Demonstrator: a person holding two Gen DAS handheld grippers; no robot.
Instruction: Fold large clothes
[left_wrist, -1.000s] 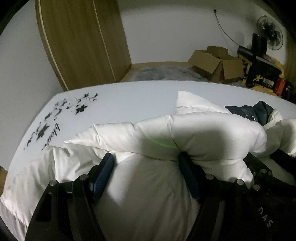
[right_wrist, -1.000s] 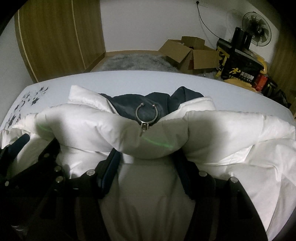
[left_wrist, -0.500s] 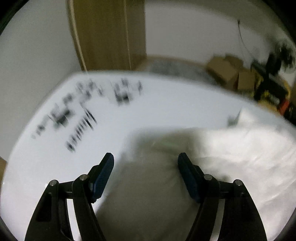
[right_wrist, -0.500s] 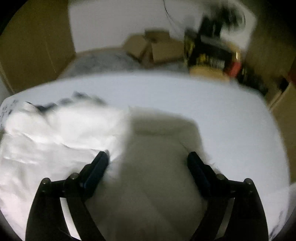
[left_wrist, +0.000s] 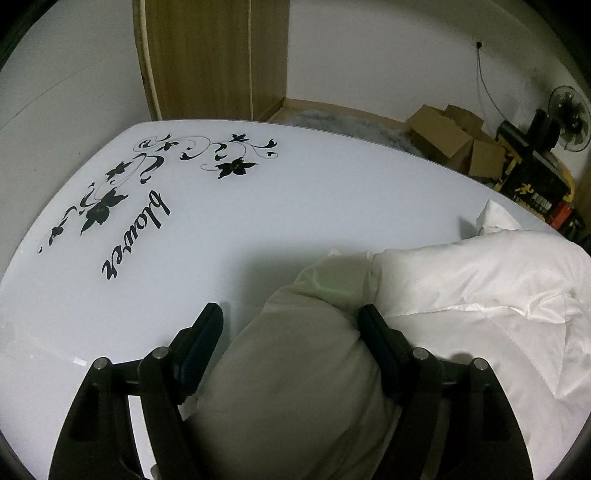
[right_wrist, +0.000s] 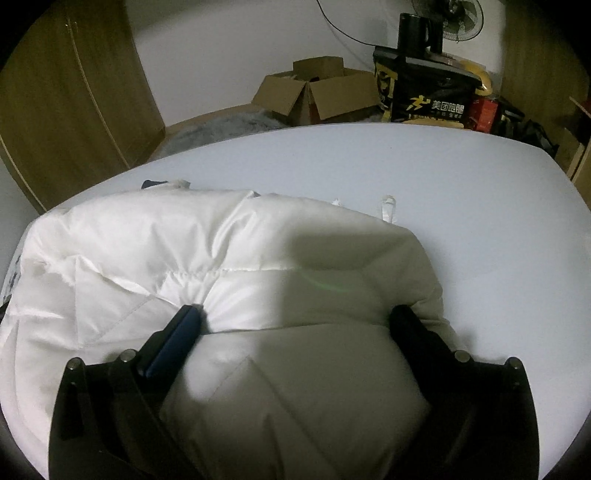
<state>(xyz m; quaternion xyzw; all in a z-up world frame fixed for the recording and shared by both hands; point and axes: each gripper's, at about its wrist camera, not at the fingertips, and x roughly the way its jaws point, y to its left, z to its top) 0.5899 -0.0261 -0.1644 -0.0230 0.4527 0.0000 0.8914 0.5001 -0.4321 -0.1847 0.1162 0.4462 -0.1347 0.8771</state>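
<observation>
A white puffy down jacket (left_wrist: 461, 295) lies bunched on the white table (left_wrist: 295, 206). My left gripper (left_wrist: 291, 321) is open, jaws wide apart, and a shaded bulge of the jacket's left end sits between them. In the right wrist view the jacket (right_wrist: 166, 251) fills the lower left. My right gripper (right_wrist: 295, 317) is open, and the jacket's right end bulges between its wide jaws. A bit of dark lining (right_wrist: 151, 183) peeks out at the jacket's far edge.
The table has a black floral print with lettering (left_wrist: 136, 206) at its far left. Beyond it stand a wooden wardrobe (left_wrist: 214, 55), cardboard boxes (right_wrist: 317, 92), a black and yellow bag (right_wrist: 424, 96) and a fan (left_wrist: 569, 118). A grey rug (left_wrist: 351, 122) lies on the floor.
Both grippers have swung apart, the left to the jacket's left end and the right to its right end. The collar and zipper ring in front of the right gripper have gone from view.
</observation>
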